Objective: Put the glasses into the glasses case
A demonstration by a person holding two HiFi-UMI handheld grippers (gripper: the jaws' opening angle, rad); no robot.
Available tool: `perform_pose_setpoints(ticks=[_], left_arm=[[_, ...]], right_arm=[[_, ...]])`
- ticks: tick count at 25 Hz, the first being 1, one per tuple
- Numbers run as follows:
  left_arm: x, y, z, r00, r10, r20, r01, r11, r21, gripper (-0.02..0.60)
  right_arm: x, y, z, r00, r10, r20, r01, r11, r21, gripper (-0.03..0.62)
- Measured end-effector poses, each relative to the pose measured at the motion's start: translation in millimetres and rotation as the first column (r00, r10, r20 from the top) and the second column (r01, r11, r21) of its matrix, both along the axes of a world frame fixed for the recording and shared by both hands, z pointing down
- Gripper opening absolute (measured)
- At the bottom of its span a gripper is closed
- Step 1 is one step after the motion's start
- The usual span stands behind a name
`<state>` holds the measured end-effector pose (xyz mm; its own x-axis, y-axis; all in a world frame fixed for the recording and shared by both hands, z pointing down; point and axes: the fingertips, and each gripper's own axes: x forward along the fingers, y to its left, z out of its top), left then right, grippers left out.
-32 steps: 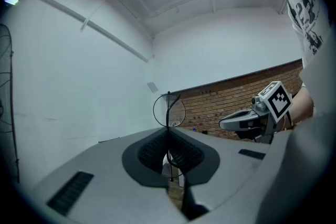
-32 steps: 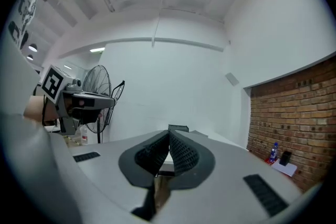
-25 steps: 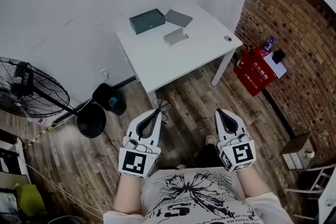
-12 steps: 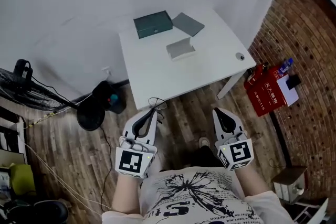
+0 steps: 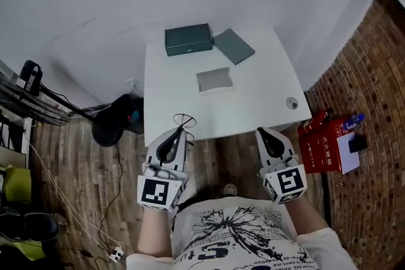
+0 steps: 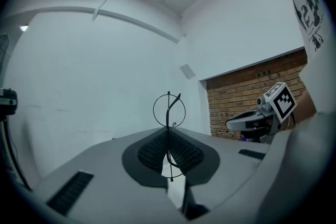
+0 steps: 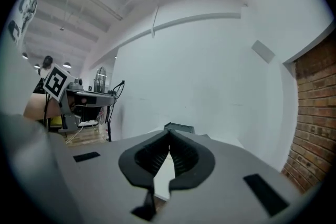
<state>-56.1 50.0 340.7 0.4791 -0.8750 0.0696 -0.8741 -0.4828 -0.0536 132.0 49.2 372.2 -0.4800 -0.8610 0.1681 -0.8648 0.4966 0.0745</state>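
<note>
1. Left gripper (image 5: 181, 131) had its fingers closed on the glasses (image 5: 183, 121). In the left gripper view the thin wire frame ran up between the ribbed pads, with one round lens rim (image 6: 169, 110) standing above the tips.
2. Right gripper (image 5: 262, 133) had its fingers closed tip to tip with nothing between them, as its own view showed (image 7: 169, 140).
3. Change over the last second: the white table (image 5: 253, 101) went from small and skewed in the upper frame to squared up at centre. The head camera had closed in, and the fan at the left edge had mostly dropped out of shot.
4. Both grippers sat at the table's near edge at lower centre. In the head view the glasses overlapped that edge.
5. On the table's far side were a dark green box (image 5: 188, 39), likely the glasses case, and a flat grey piece (image 5: 234, 46) just beside it on the right. A pale grey pad (image 5: 214, 79) lay mid-table, apart from both. The box also showed past the right gripper's fingertips (image 7: 178, 127).
6. Read: the approach looked nearly done and the insertion not started. The glasses were well apart from the box. I couldn't tell whether it was open.
</note>
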Motion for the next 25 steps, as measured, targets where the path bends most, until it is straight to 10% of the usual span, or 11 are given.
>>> perform_pose_setpoints(ticks=[11,25], left_arm=[[43.3,-88.7,33.8,0.99,-0.029,0.137,0.04,0.996,-0.078,0.015],[69.6,-240.4,135.4,0.93,0.189,0.315,-0.084,0.944,-0.318,0.017]], right_arm=[[27.0,-92.6,18.0,0.997,-0.077,0.005,0.077,0.995,-0.06,0.015],[19.6,-217.7,60.2,0.994,-0.108,-0.032,0.101,0.981,-0.165,0.015]])
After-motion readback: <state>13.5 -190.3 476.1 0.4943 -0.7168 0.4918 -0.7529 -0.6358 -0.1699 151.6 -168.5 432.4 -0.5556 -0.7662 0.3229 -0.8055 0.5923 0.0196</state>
